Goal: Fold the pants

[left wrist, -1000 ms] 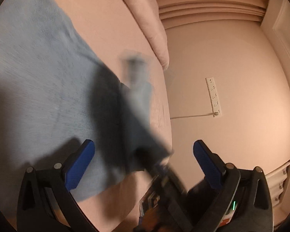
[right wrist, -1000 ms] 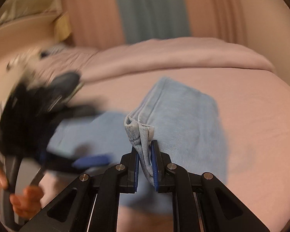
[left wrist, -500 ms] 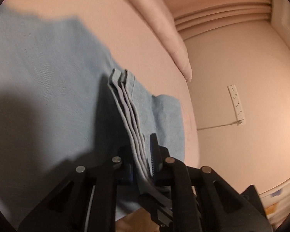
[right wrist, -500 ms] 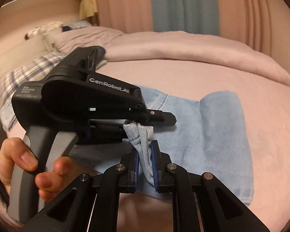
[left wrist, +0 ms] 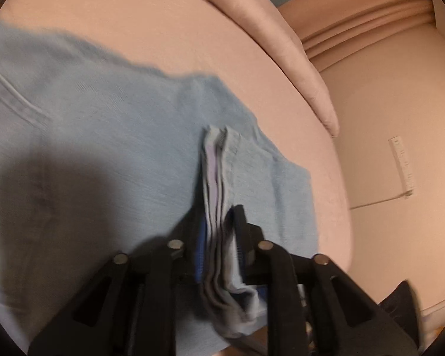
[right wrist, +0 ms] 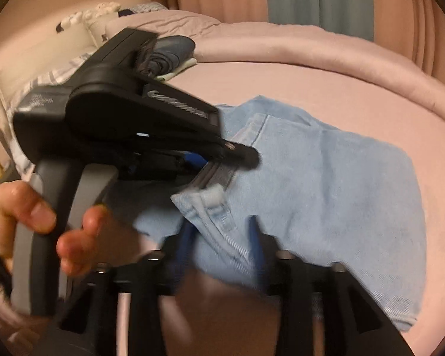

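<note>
Light blue pants (left wrist: 103, 148) lie partly folded on the pink bed. My left gripper (left wrist: 219, 225) pinches a stacked edge of several cloth layers; its jaws are just starting to open, and the pads still press on the bundle. In the right wrist view the same pants (right wrist: 326, 192) spread to the right. The left gripper (right wrist: 219, 163) comes in from the left, held by a hand (right wrist: 29, 207), and grips the waistband edge. My right gripper (right wrist: 221, 231) sits just below that spot. Its jaws are opening, and the cloth edge lies loose between its blue pads.
A pink sheet (right wrist: 370, 95) covers the bed, with a rolled duvet (right wrist: 311, 44) along the far side. Folded dark clothes (right wrist: 169, 53) and pillows (right wrist: 83, 29) sit at the head. The bed edge drops off on the right to the floor, where a power strip (left wrist: 403, 166) lies.
My left gripper went from wide open to shut on the stacked pants edge. The right gripper's jaws, shut on that edge before, have spread apart. Both grippers shifted over the pants.
</note>
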### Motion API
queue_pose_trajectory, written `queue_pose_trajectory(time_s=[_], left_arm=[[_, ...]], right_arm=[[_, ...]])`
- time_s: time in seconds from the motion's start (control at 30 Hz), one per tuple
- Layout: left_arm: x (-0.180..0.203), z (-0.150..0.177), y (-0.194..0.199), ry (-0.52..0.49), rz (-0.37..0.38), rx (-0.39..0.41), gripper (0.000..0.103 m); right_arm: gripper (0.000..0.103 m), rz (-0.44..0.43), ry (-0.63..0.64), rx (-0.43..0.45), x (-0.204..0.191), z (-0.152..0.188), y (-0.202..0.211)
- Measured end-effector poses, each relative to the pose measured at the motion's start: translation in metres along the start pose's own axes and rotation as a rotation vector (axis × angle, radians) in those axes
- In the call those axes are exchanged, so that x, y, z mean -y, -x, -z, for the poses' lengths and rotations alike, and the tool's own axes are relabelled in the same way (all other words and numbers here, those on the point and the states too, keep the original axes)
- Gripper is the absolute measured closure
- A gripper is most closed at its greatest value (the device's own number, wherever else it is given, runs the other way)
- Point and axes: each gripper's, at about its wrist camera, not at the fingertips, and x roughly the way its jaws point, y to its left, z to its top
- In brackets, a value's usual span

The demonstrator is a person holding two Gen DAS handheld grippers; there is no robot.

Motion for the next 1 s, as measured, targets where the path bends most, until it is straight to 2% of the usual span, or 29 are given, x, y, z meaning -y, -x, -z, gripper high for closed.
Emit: queue_pose_trajectory(time_s=[0.03, 0.1, 0.2, 0.27, 0.33, 0.4, 0.5, 0.57, 0.6, 0.67, 0.83, 1.0], left_arm=[[0.002, -0.001, 0.010, -0.032, -0.032, 0.031, 0.075], [0.007, 0.000, 0.028, -0.079, -0.082, 0.080, 0.056], [0.023, 0.005, 0.046, -0.172, -0.100, 0.131, 0.054], [0.043, 0.012, 0.040, -0.241, -0.094, 0.123, 0.053], [0.063, 0.022, 0.030, -0.318, -0.077, 0.093, 0.050], [0.078, 0.035, 0.013, -0.408, -0.083, 0.050, 0.045], [0.083, 0.054, -0.008, -0.476, -0.123, -0.019, 0.045], [0.082, 0.064, -0.029, -0.486, -0.144, -0.083, 0.045], [0.079, 0.067, -0.034, -0.494, -0.158, -0.074, 0.045], [0.079, 0.066, -0.035, -0.487, -0.147, -0.058, 0.045], [0.067, 0.061, -0.032, -0.409, -0.090, -0.084, 0.045], [0.071, 0.061, -0.034, -0.421, -0.100, -0.072, 0.044]], right_arm=[[0.054, -0.024, -0.014, 0.003, 0.004, 0.000, 0.007], [0.054, -0.080, -0.070, 0.020, 0.018, -0.001, 0.024], [0.054, -0.084, -0.192, 0.104, 0.054, -0.005, 0.052], [0.054, -0.023, -0.270, 0.151, 0.084, -0.011, 0.063], [0.054, 0.060, -0.315, 0.135, 0.104, -0.017, 0.059], [0.054, 0.104, -0.344, 0.116, 0.122, -0.025, 0.050], [0.063, 0.185, -0.330, 0.076, 0.135, -0.042, 0.031], [0.066, 0.210, -0.312, 0.042, 0.139, -0.053, 0.014], [0.070, 0.221, -0.307, 0.009, 0.142, -0.056, 0.003], [0.071, 0.242, -0.308, -0.108, 0.151, -0.057, -0.026], [0.071, 0.276, -0.271, -0.125, 0.145, -0.056, -0.019], [0.071, 0.189, -0.280, -0.027, 0.127, -0.048, 0.021]])
